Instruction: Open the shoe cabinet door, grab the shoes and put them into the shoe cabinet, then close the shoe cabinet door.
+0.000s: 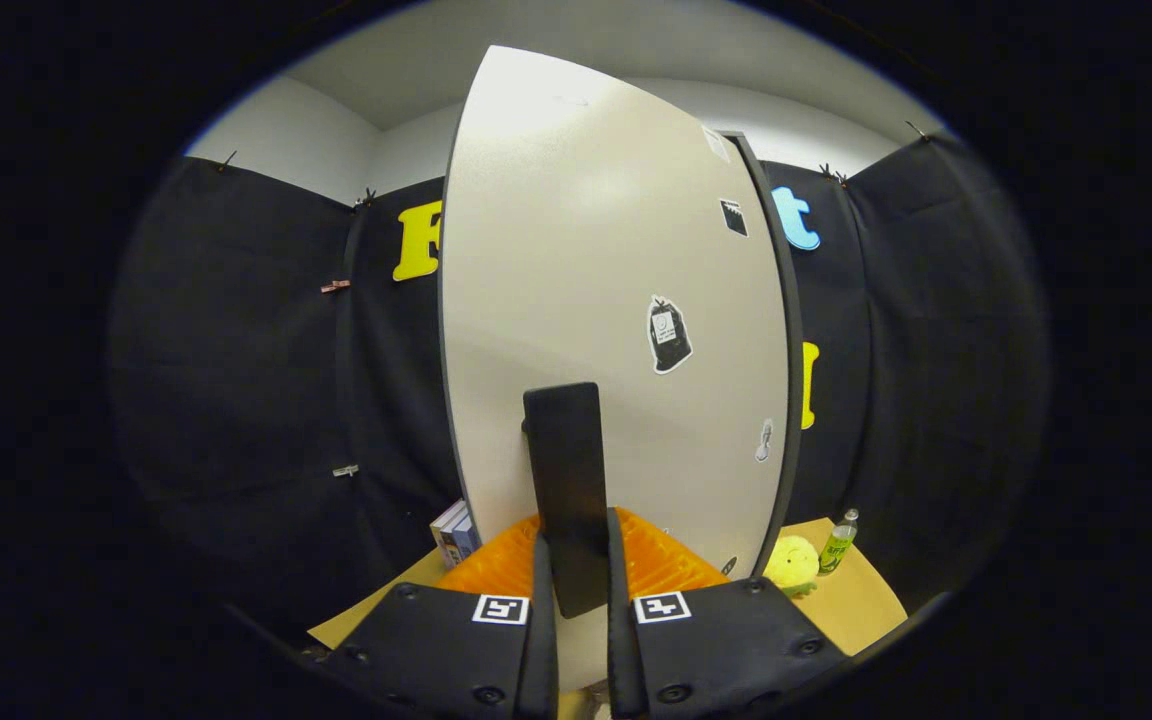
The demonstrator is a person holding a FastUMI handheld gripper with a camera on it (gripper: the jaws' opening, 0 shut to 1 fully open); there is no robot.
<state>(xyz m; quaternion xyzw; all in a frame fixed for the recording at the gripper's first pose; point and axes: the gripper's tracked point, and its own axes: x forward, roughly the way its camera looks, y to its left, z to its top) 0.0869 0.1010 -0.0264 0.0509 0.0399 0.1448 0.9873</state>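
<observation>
The tool (576,570) is narrowed around the dark upright handle (566,480) of the shoe cabinet door (586,300); the handle's lower end sits between the two fingers (544,620), which stand close on either side of it, though whether both press on it cannot be told. The door is a pale, tall panel with a dark edge, and the handle stands low on it, just left of its middle. Several small stickers are on the door to the right of the handle, the largest a dark bag-shaped sticker (669,335) above and right of the handle's top. The cabinet stands on a tan table (861,600). Right of the door's lower corner, on the table, a yellow plush toy (793,565) sits, with a green bottle (838,543) upright just beside it on its far side. Left of the door's lower corner a small box (454,533) rests on the table.
</observation>
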